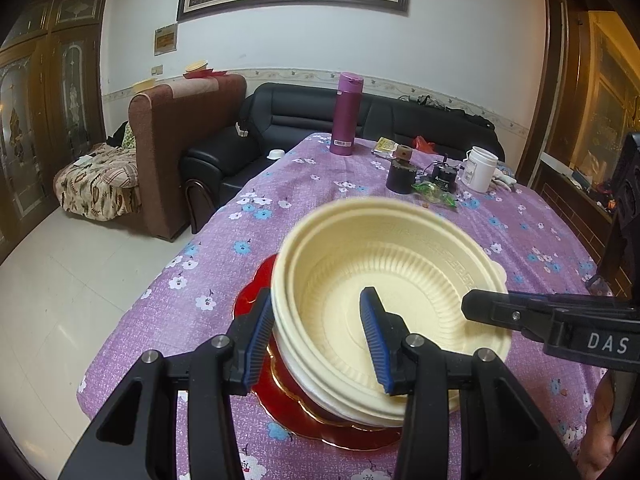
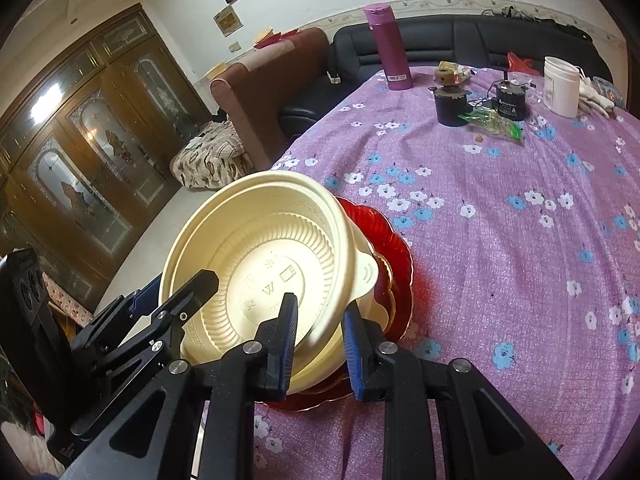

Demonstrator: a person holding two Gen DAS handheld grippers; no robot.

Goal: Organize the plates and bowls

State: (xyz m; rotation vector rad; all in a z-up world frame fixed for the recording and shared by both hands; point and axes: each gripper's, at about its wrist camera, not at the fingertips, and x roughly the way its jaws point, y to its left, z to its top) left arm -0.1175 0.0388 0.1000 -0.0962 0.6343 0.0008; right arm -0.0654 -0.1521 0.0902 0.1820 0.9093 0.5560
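A stack of cream plastic bowls (image 1: 400, 264) sits on red plates (image 1: 360, 436) near the front left of the table with the purple flowered cloth (image 1: 304, 176). The top bowl (image 2: 260, 240) lies tilted in the stack. My left gripper (image 1: 318, 336) is shut on its near left rim, one blue pad outside the wall and one inside. My right gripper (image 2: 320, 344) straddles the opposite rim, and a gap shows between the wall and its outer pad, so it is open. One right finger (image 1: 492, 312) reaches in over the rim. The red plates (image 2: 400, 264) stick out beneath.
Far across the table stand a purple flask (image 1: 346, 116), a white jar (image 1: 480, 168), two small black cylinders (image 1: 400, 178) and a green wrapper (image 1: 434, 194). The table edge (image 1: 160, 280) drops off to the left. Beyond it are a brown armchair (image 1: 176, 140) and a black sofa (image 1: 296, 116).
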